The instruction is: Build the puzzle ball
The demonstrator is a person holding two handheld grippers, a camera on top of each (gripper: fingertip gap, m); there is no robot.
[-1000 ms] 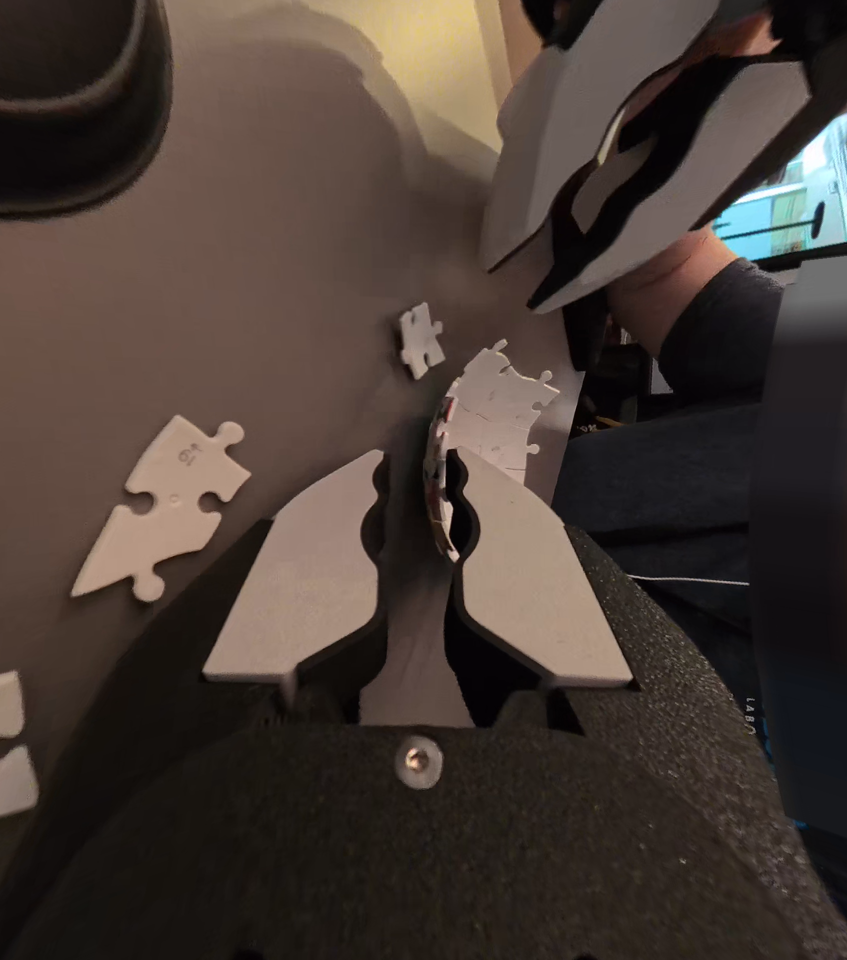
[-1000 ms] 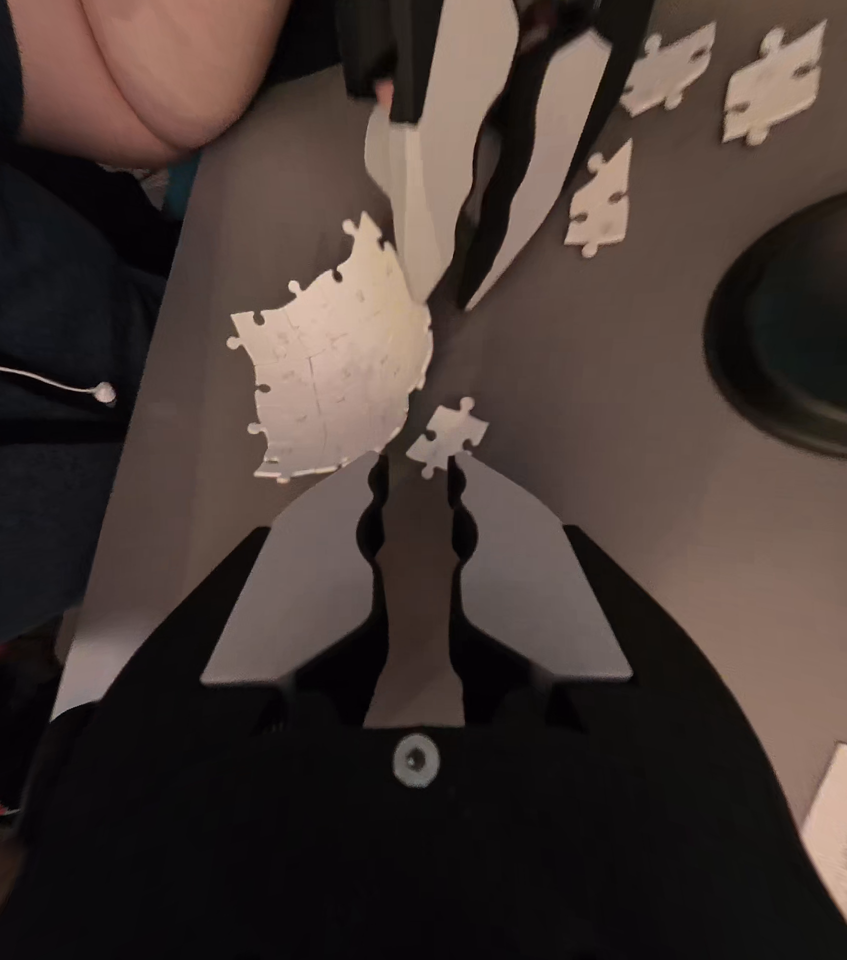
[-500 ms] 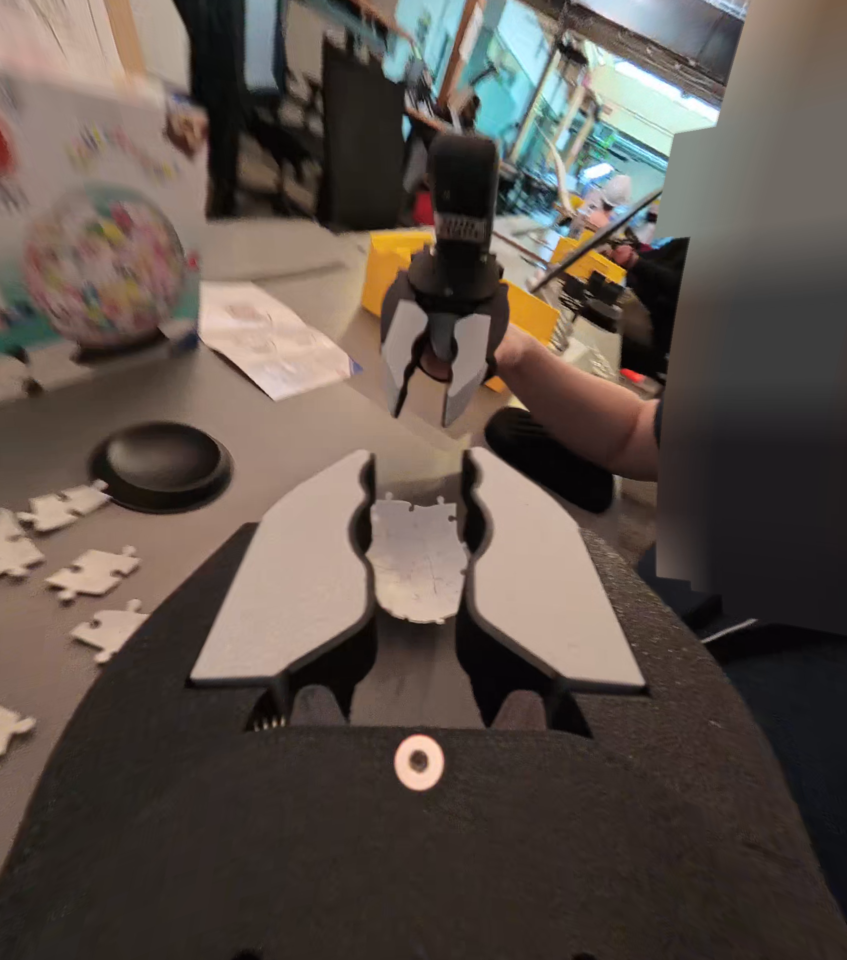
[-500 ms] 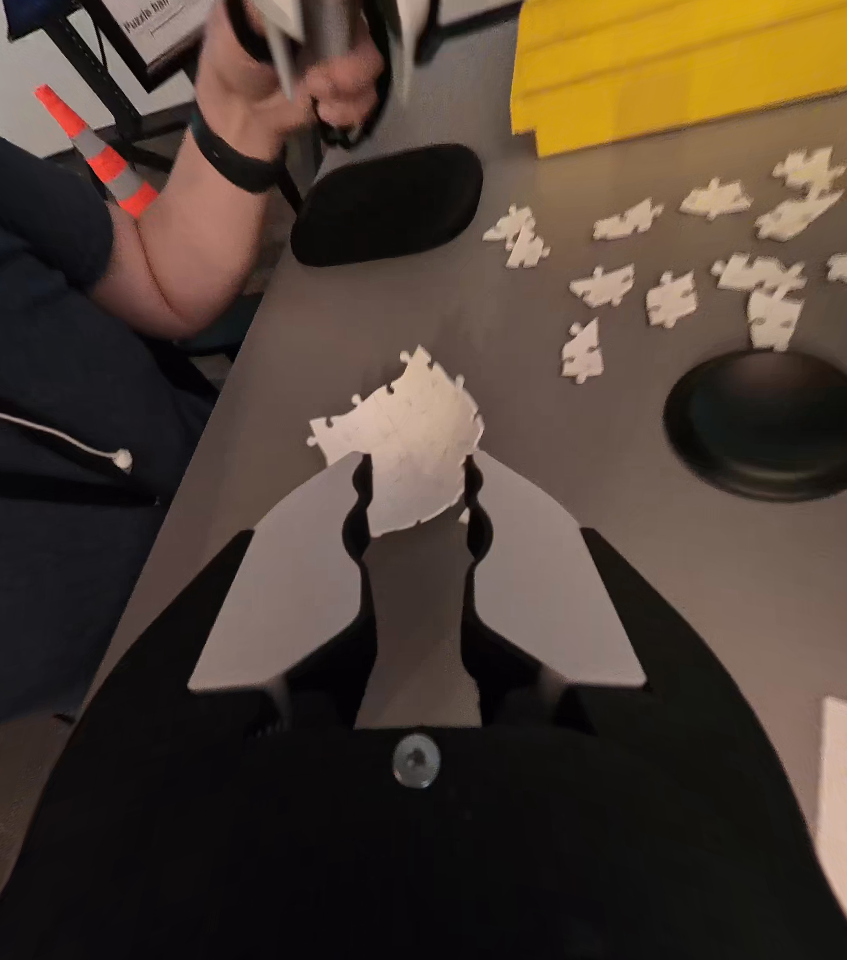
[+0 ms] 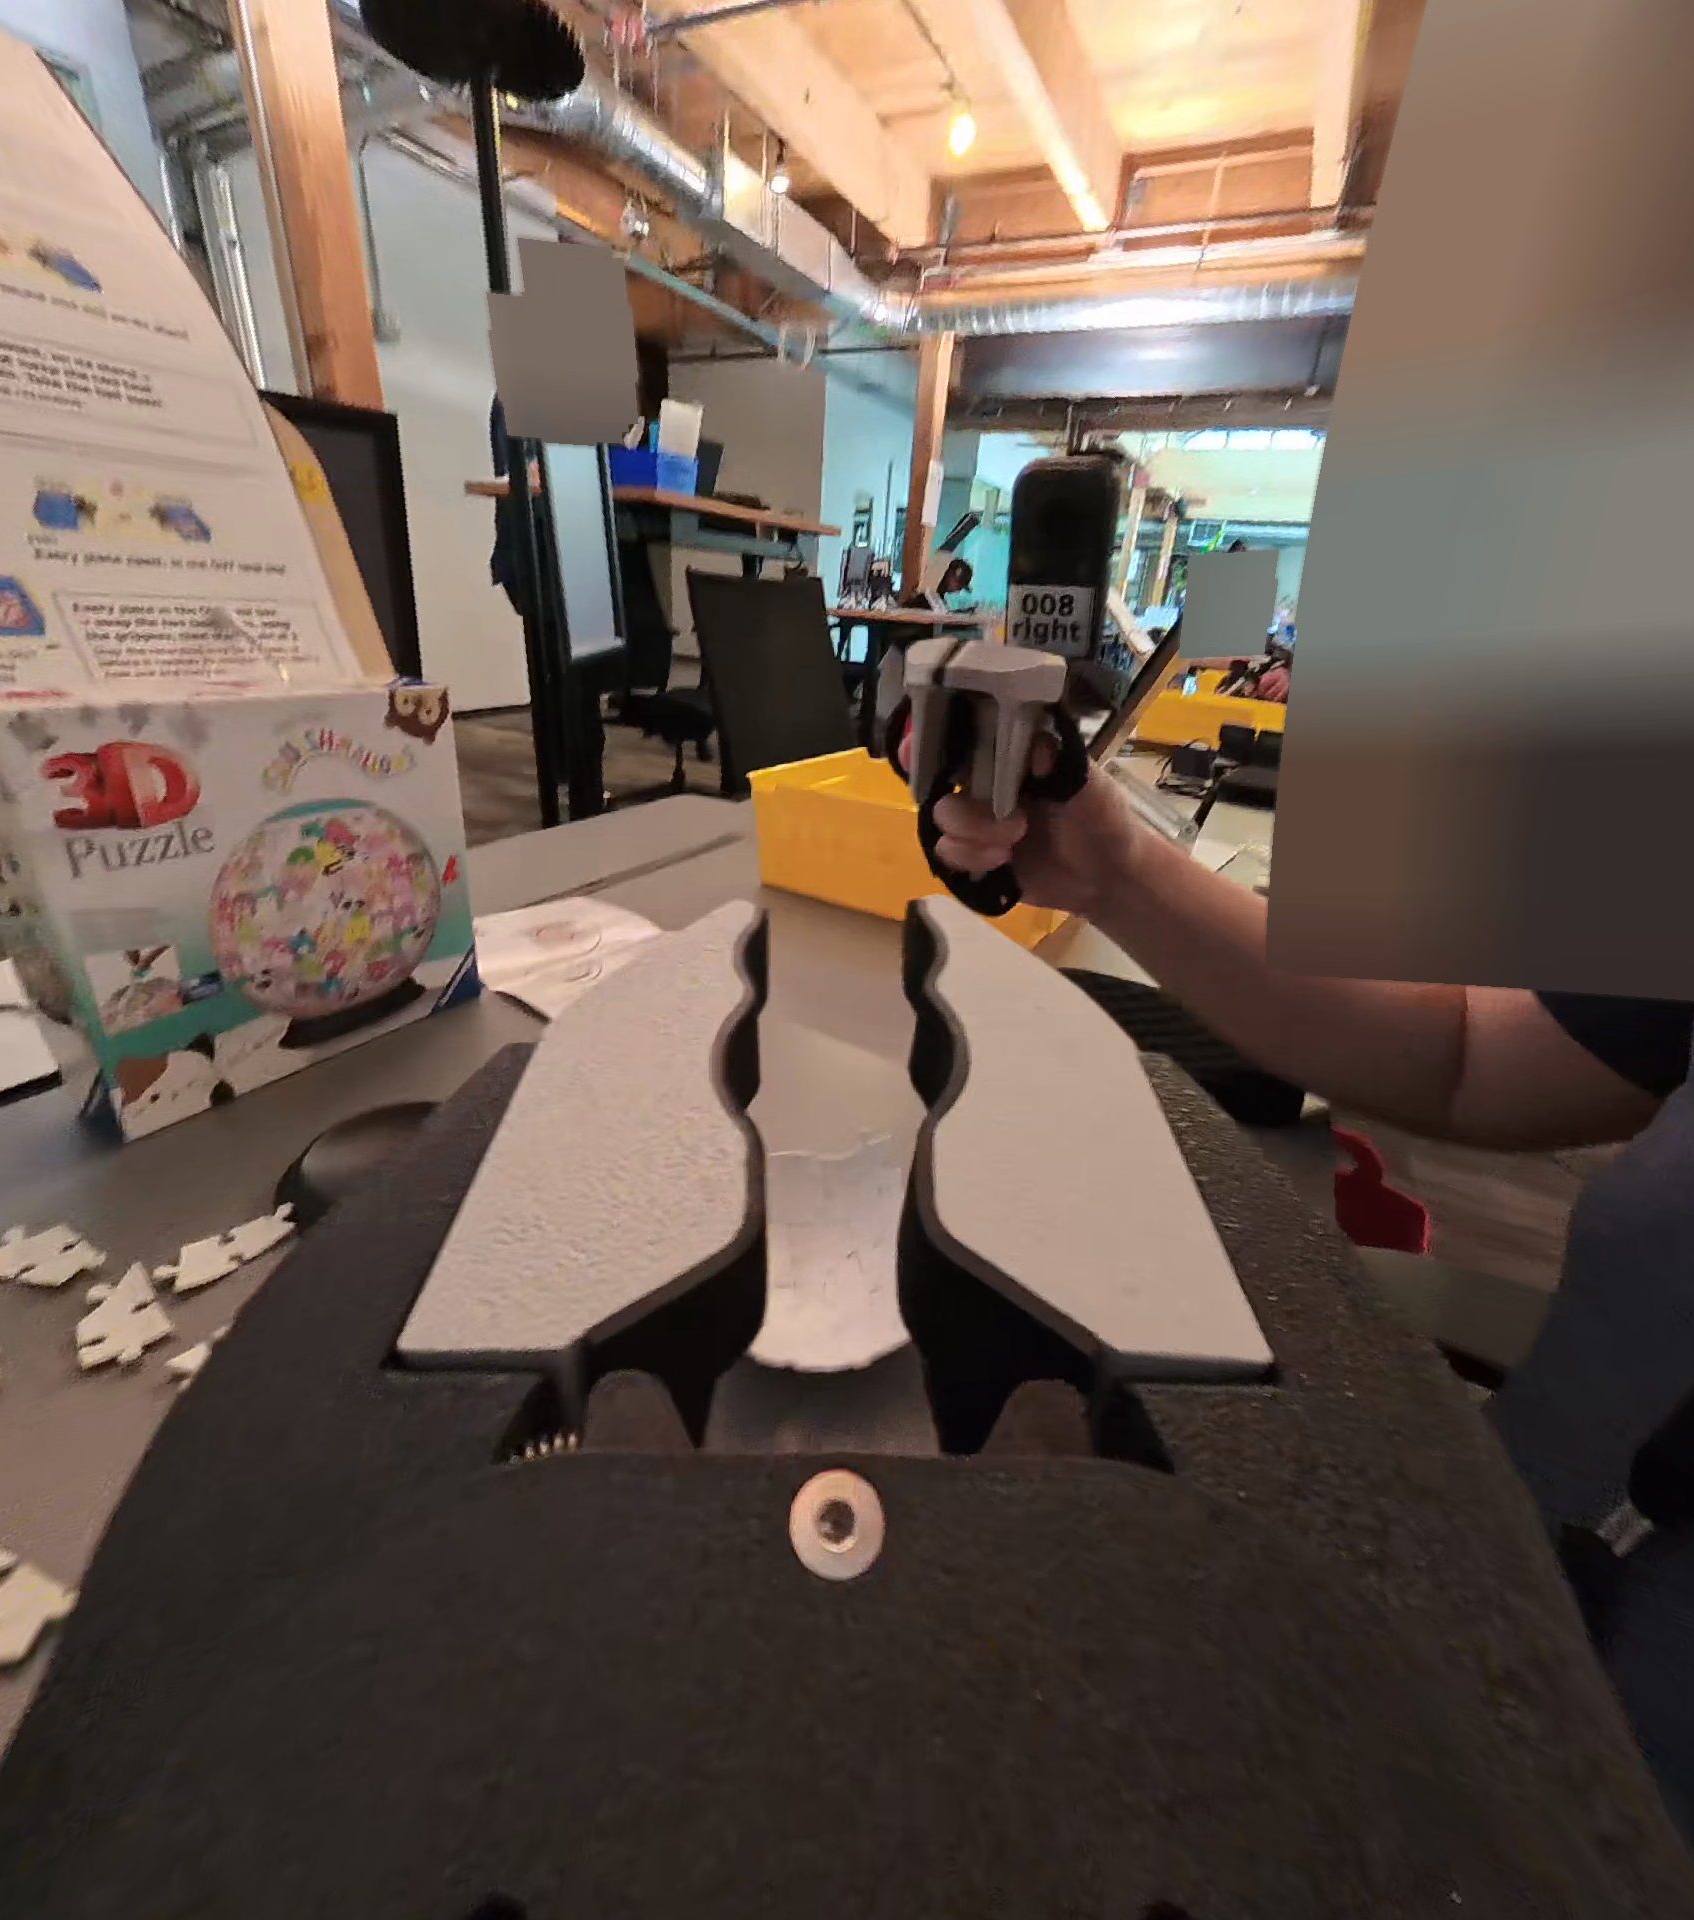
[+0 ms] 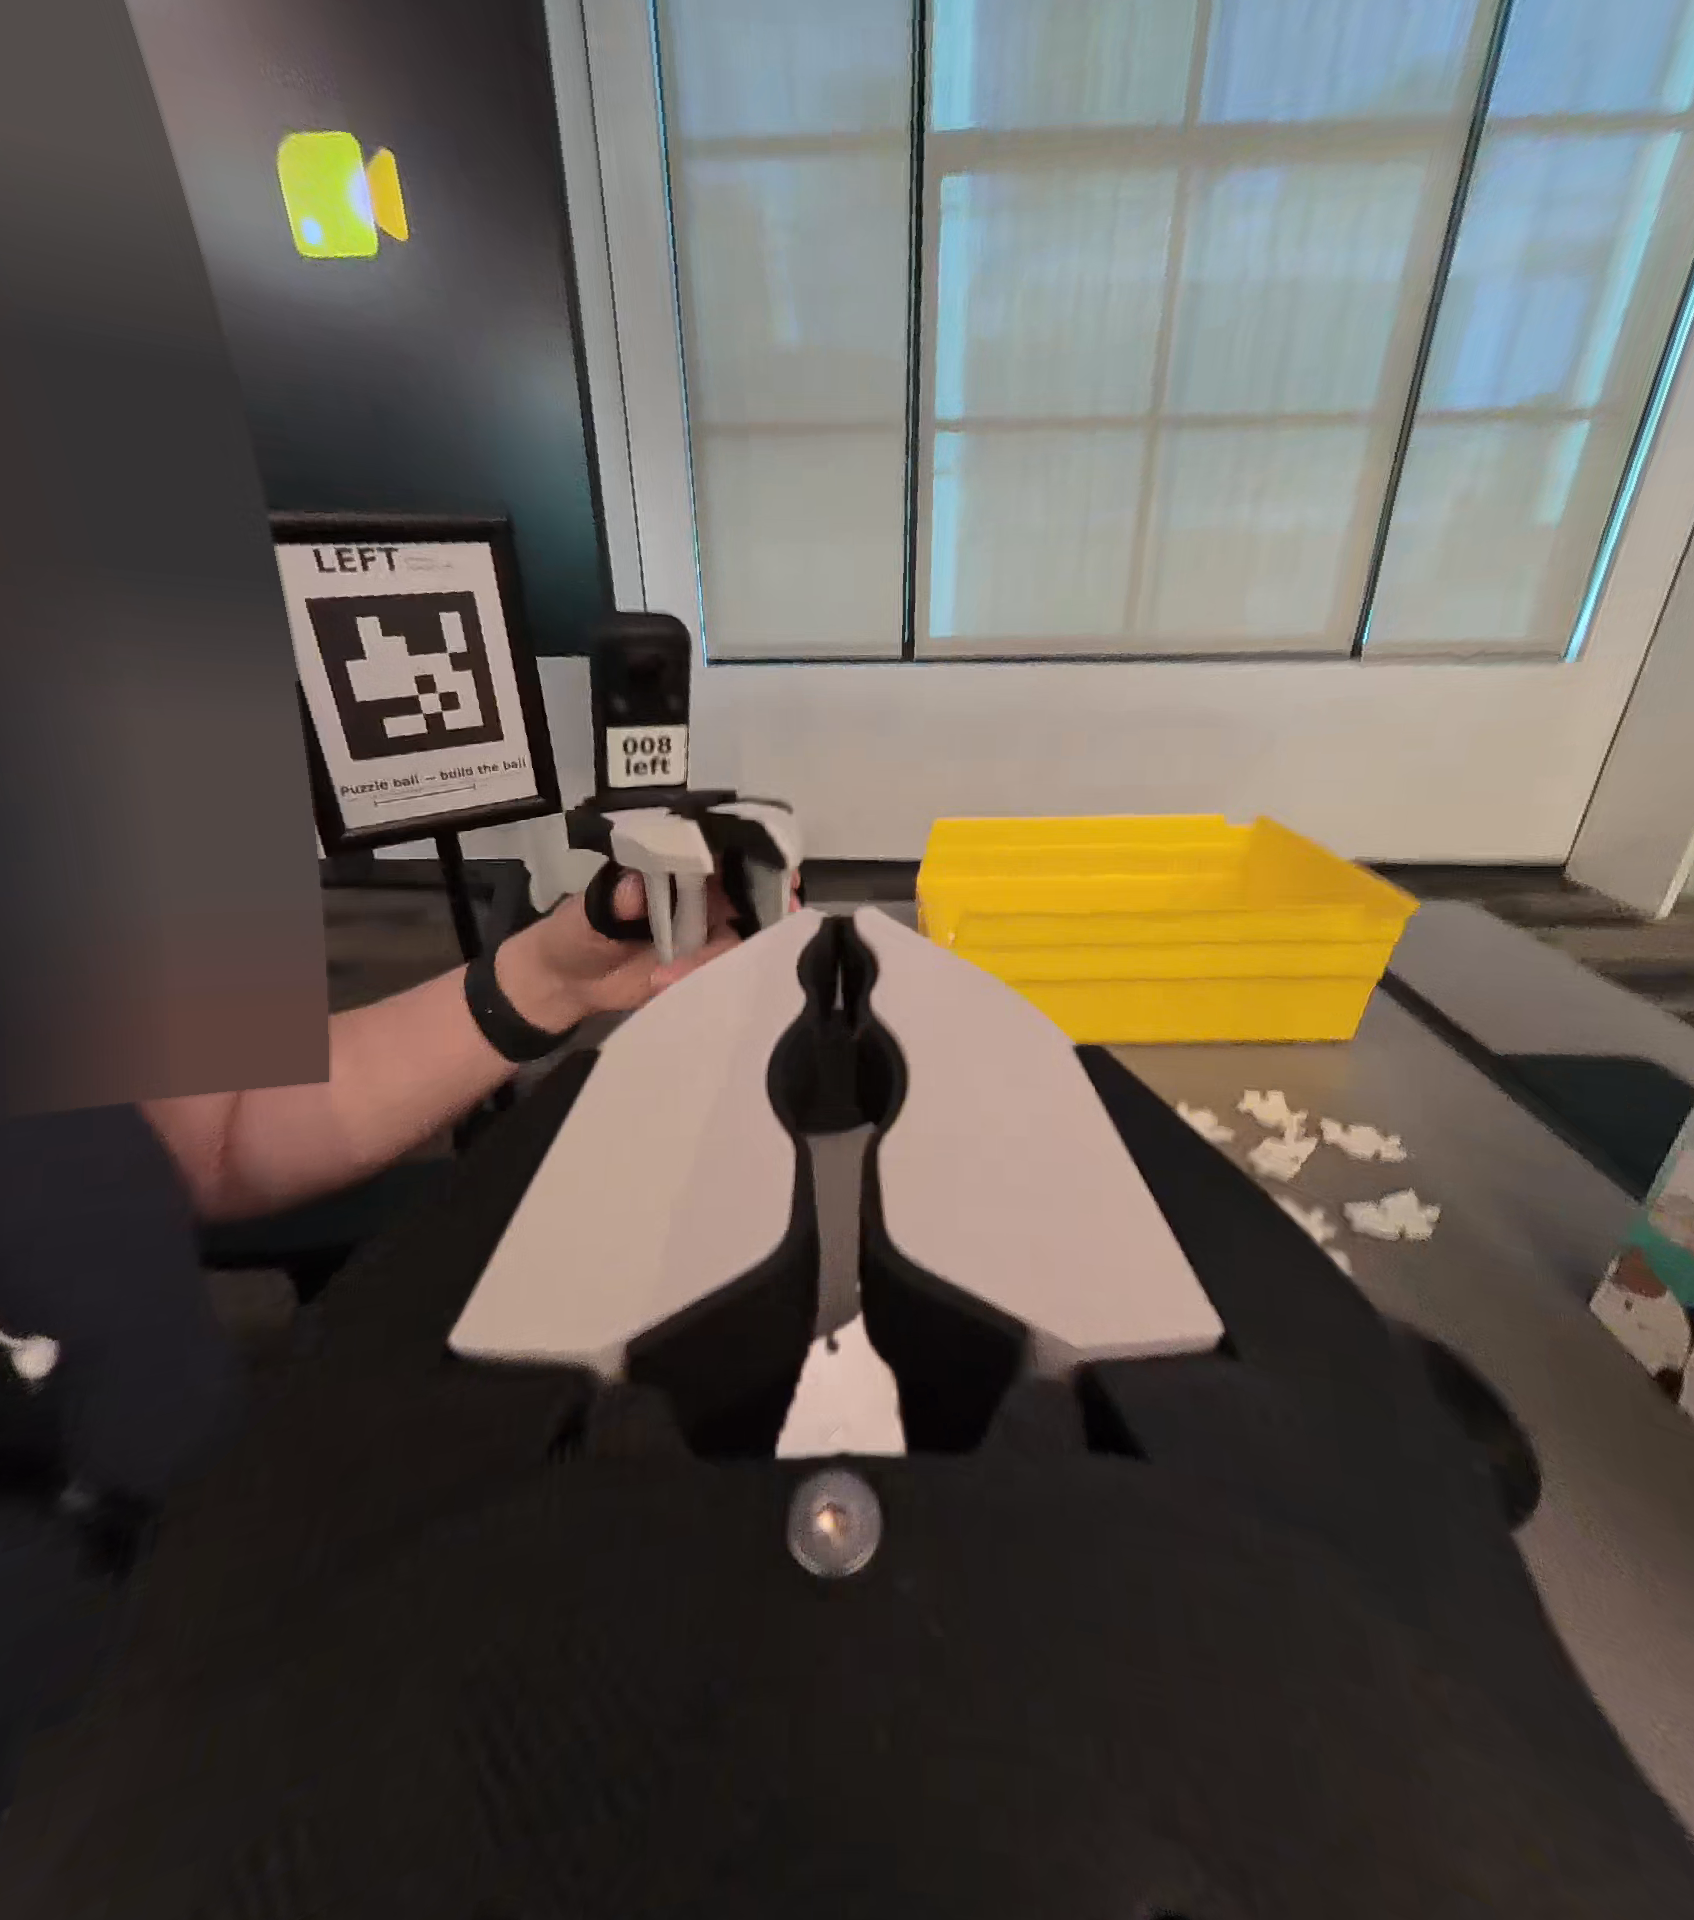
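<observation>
The grey table (image 5: 614, 862) carries a yellow bin (image 6: 1155, 935) at its far side and the puzzle box (image 5: 219, 883) on my left. Loose white pieces (image 5: 126, 1320) lie scattered on the table near the box. The assembled curved section (image 5: 827, 1268) of the ball lies on the table below my left gripper (image 5: 832, 935), whose fingers are apart and hold nothing. My right gripper (image 6: 838, 930) is raised, fingers pressed together with nothing between them.
</observation>
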